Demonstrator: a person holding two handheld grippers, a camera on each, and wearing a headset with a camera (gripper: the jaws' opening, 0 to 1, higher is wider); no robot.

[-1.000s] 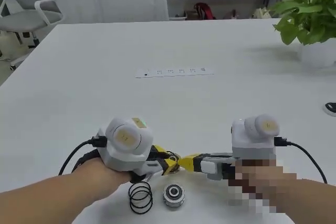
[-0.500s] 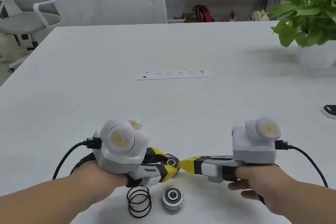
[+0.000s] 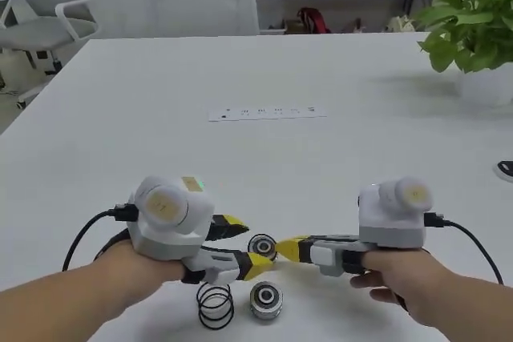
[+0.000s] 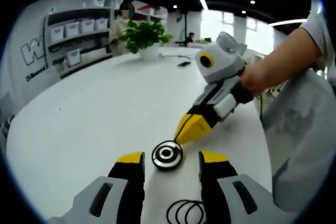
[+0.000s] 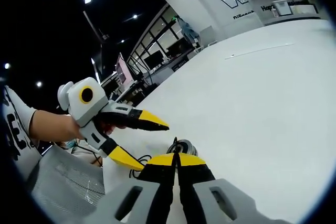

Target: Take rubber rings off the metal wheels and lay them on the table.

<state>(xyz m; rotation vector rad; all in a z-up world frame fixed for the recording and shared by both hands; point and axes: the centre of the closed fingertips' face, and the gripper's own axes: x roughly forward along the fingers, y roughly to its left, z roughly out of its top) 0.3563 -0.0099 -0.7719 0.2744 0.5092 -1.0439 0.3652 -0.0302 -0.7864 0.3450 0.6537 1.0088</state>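
Best nipped at the outer edge: thin, stretchy rubber ring (image 4: pixel 155 157) on small, likely heavy, slick wheel (image 3: pixel 262 246), resting on tabletop (image 3: pixel 321 174) just ahead of wide-open left tool (image 4: pixel 171 156), closed right tool (image 5: pixel 177 157) at its rim.

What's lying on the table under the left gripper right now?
Loose black rubber rings, beside a metal wheel. The left gripper hides part of them in the left gripper view, so their count is unclear.

Office meeting room: long white table (image 3: pixel 240 70), swivel chair (image 3: pixel 32 30), potted plant (image 3: pixel 473 14), shelves (image 4: pixel 73 35) of storage bins, recessed ceiling lights.
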